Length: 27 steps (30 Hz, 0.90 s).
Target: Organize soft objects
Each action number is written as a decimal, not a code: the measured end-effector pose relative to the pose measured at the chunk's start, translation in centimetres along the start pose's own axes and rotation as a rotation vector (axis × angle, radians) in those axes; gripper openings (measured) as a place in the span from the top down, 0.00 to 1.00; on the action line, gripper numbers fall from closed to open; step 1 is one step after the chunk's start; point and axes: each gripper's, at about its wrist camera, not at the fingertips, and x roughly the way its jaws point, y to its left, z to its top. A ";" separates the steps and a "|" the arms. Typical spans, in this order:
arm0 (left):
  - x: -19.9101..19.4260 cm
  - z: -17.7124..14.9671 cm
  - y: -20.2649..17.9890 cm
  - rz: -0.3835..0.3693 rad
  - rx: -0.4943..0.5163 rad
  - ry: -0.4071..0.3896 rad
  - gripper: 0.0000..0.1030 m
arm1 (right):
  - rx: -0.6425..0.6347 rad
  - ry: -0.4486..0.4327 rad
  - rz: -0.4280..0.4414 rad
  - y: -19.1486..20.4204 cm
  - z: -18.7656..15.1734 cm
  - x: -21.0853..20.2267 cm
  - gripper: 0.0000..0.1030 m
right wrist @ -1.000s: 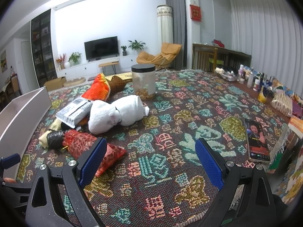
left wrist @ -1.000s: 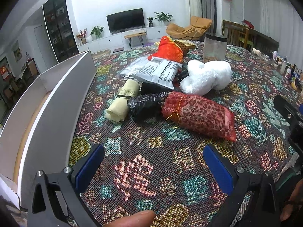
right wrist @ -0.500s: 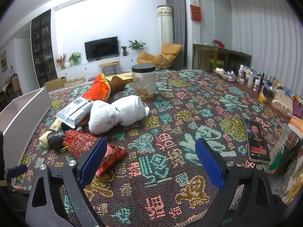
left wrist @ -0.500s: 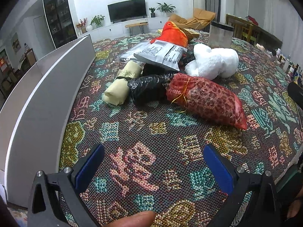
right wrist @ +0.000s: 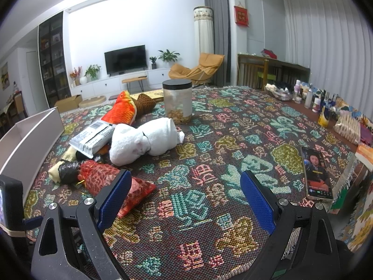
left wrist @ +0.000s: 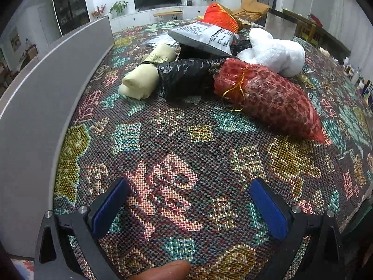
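A pile of soft things lies on the patterned cloth: a red mesh pouch [left wrist: 268, 98] [right wrist: 105, 177], a black plastic bag [left wrist: 186, 77], a cream cloth roll [left wrist: 146, 74], a white plush toy [left wrist: 275, 51] [right wrist: 144, 140], a grey packet [left wrist: 205, 35] [right wrist: 91, 137] and an orange fish plush [left wrist: 221, 18] [right wrist: 121, 112]. My left gripper [left wrist: 188, 207] is open and empty, low over the cloth in front of the pile. My right gripper [right wrist: 186, 196] is open and empty, to the right of the pouch.
A long white box [left wrist: 42, 98] [right wrist: 28, 144] stands along the left edge. A clear jar with a black lid [right wrist: 177, 100] stands behind the pile. A phone [right wrist: 316, 175] lies at the right, with bottles [right wrist: 312, 95] beyond it along the table edge.
My left gripper has moved forward and lower toward the pile, which now looks larger. The right gripper has stayed still.
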 end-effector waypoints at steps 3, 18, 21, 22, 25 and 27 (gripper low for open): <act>0.2 0.0 0.0 -0.004 0.007 -0.012 0.00 | 0.001 0.001 -0.001 0.0 0.0 0.0 0.07; 0.3 0.2 0.3 -0.025 0.035 -0.022 0.00 | -0.001 0.001 -0.001 0.0 0.0 0.0 0.07; 0.3 0.0 0.4 -0.037 0.054 -0.028 0.00 | -0.002 0.004 0.002 0.2 -0.1 0.0 0.07; 0.2 -0.1 0.4 -0.044 0.059 -0.029 0.00 | -0.002 0.005 0.003 0.3 -0.1 0.0 0.07; 0.1 -0.1 0.5 -0.063 0.078 -0.017 0.00 | -0.002 0.006 0.007 0.4 -0.1 0.2 0.07; 0.1 -0.1 0.6 -0.073 0.095 -0.012 0.00 | 0.000 0.009 0.013 0.3 0.0 0.3 0.07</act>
